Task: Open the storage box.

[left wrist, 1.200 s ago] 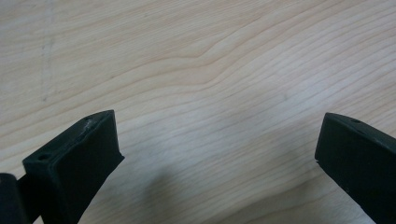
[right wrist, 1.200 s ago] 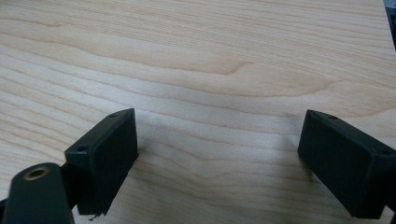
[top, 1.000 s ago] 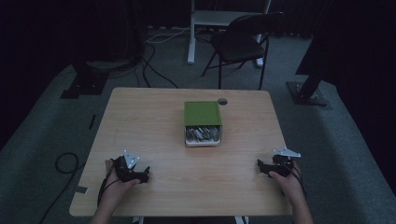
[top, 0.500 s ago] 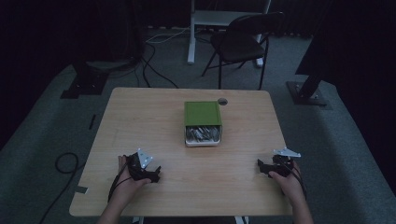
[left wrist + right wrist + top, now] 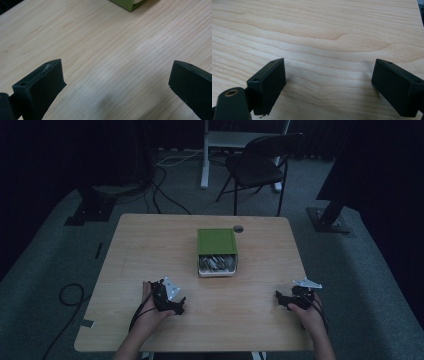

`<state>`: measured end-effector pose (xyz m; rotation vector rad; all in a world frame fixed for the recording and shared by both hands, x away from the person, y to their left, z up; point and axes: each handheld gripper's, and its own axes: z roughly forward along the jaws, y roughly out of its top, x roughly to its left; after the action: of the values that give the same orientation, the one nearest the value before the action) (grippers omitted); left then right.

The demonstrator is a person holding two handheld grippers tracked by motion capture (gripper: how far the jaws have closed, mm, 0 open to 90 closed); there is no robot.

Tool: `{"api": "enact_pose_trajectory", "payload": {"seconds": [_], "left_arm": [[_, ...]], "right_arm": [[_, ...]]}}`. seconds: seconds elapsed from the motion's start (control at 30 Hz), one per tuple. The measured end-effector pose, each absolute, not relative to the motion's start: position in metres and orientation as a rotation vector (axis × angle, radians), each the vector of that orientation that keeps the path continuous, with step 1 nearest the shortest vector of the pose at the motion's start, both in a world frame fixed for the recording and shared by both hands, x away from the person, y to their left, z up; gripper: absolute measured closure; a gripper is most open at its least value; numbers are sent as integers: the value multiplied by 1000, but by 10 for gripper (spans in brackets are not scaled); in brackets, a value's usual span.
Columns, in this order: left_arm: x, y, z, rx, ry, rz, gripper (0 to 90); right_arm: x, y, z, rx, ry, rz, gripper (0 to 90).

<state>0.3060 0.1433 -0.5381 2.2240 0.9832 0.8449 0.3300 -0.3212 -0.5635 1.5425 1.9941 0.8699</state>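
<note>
A green box [image 5: 216,241] lies in the middle of the wooden table [image 5: 150,245], its near end pulled out as a drawer [image 5: 217,265] with several metallic pieces inside. My left gripper [image 5: 178,307] rests low over the table at the front left, jaws wide open with bare wood between them [image 5: 115,82]. A corner of the green box [image 5: 128,3] shows at the top of the left gripper view. My right gripper [image 5: 280,300] sits at the front right, also open over bare wood [image 5: 328,82]. Neither holds anything.
A small round hole [image 5: 238,228] is in the table behind the box. A folding chair [image 5: 260,165] and a white stand [image 5: 225,140] are beyond the far edge. Cables [image 5: 70,295] lie on the floor at the left.
My left gripper has moved right and slightly forward along the front of the table, toward the box. The right gripper has stayed in place.
</note>
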Motion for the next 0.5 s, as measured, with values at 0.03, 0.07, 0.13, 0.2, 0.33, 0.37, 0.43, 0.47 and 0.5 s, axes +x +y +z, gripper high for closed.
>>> {"api": "enact_pose_trajectory", "payload": {"seconds": [0.03,0.07,0.13,0.2,0.33,0.37,0.43,0.47,0.5], "left_arm": [[306,143,-538,2224,983,845,6],[306,141,-538,2226,973,858,6],[306,135,-539,2243,942,885,6],[306,130,-540,2258,918,894,6],[307,120,-541,2281,863,918,6],[307,118,-541,2279,855,921,6],[307,116,-541,2289,847,931,6],[308,111,-540,2303,828,946,6],[308,111,-540,2303,828,946,6]], "right_arm": [[330,-321,-563,1542,1994,870,117],[330,-321,-564,1542,1994,869,117],[330,-321,-564,1542,1995,869,117],[330,-321,-564,1541,1995,869,117],[330,-321,-564,1542,1994,869,117],[330,-321,-564,1542,1994,869,117],[330,-321,-563,1543,1994,869,117],[330,-321,-564,1542,1994,869,117],[330,-321,-564,1541,1994,869,117]]}}
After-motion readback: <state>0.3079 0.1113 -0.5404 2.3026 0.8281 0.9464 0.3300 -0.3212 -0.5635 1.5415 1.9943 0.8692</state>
